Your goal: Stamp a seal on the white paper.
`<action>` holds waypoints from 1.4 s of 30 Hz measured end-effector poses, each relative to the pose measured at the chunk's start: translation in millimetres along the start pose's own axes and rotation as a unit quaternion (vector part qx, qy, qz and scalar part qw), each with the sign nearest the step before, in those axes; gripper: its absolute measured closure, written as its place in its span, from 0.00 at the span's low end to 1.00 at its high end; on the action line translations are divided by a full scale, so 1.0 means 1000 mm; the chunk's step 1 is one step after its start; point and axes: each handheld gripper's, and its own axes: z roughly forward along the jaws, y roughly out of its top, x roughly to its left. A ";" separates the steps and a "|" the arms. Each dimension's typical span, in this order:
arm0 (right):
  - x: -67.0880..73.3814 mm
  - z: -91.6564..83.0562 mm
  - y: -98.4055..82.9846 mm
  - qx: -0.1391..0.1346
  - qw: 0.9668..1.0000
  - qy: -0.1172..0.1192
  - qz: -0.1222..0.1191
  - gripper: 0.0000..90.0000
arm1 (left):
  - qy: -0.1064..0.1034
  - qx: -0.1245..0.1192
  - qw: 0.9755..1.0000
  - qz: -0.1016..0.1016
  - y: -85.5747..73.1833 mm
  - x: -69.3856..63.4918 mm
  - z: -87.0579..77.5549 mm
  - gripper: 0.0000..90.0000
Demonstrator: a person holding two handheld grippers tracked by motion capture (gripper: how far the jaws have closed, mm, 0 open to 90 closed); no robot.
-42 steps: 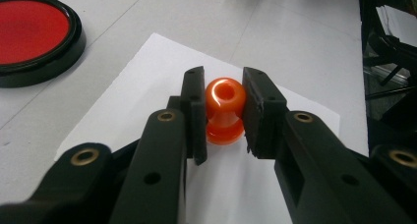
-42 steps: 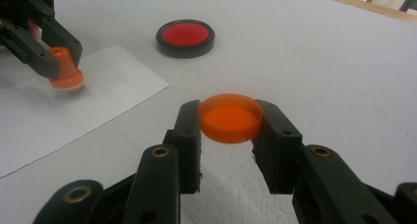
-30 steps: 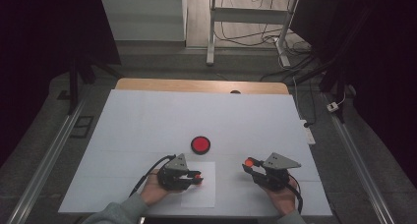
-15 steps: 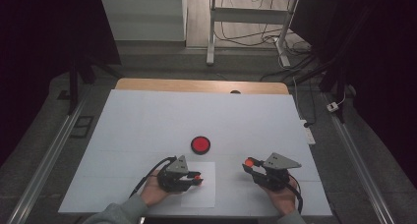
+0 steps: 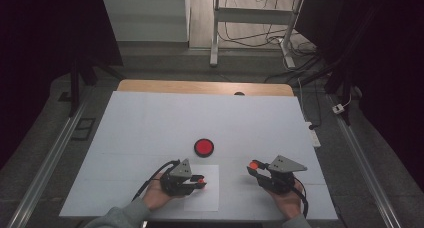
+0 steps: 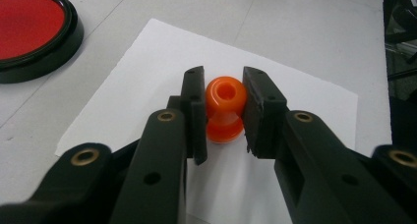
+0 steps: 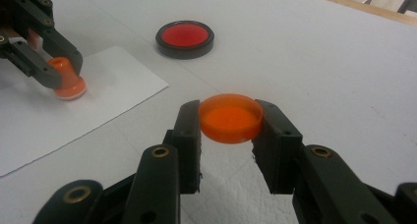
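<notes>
The table holds 1 orange stamp (image 6: 224, 108), 1 orange lid (image 7: 230, 118), 1 red ink pad (image 5: 204, 147), 1 paper sheet (image 5: 207, 198) and 2 grippers.

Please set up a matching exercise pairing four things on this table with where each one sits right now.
Things:
1. orange stamp
2. orange cap
3. red ink pad
4. sheet of paper

Places:
A. lying flat under the stamp
B. clamped in the right gripper
C. free on the table, ahead of both grippers
D. clamped in the left gripper

Pairs: 1-D, 2-B, 3-C, 4-A
</notes>
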 end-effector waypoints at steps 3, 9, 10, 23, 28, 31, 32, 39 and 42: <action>0.000 0.000 0.000 0.000 1.000 0.000 0.000 0.71 | 0.002 0.000 1.000 0.003 0.000 -0.001 0.000 0.81; 0.000 -0.001 0.000 -0.001 1.000 -0.002 -0.001 0.71 | 0.008 -0.003 1.000 0.004 -0.001 -0.002 0.001 0.81; 0.000 -0.001 0.001 -0.002 1.000 -0.002 -0.001 0.71 | 0.007 -0.003 1.000 0.004 -0.001 -0.002 0.001 0.81; 0.001 -0.002 0.001 -0.008 1.000 -0.003 0.002 0.71 | 0.016 -0.006 1.000 0.009 -0.002 -0.005 0.001 0.81; 0.000 -0.002 0.001 -0.007 1.000 -0.003 0.002 0.71 | 0.018 -0.007 1.000 0.012 -0.003 -0.006 0.001 0.81; 0.000 -0.002 0.001 -0.007 1.000 -0.003 0.003 0.71 | 0.020 -0.007 1.000 0.014 -0.003 -0.006 0.001 0.81; 0.001 -0.002 0.001 -0.007 1.000 -0.003 0.003 0.71 | 0.021 -0.007 1.000 0.014 -0.003 -0.007 0.001 0.81; 0.000 -0.002 0.001 -0.007 1.000 -0.002 0.003 0.71 | 0.025 -0.010 1.000 0.016 -0.004 -0.008 0.002 0.81; 0.001 -0.002 0.001 -0.006 1.000 -0.002 0.002 0.71 | 0.027 -0.014 0.999 0.017 -0.005 -0.009 0.002 0.81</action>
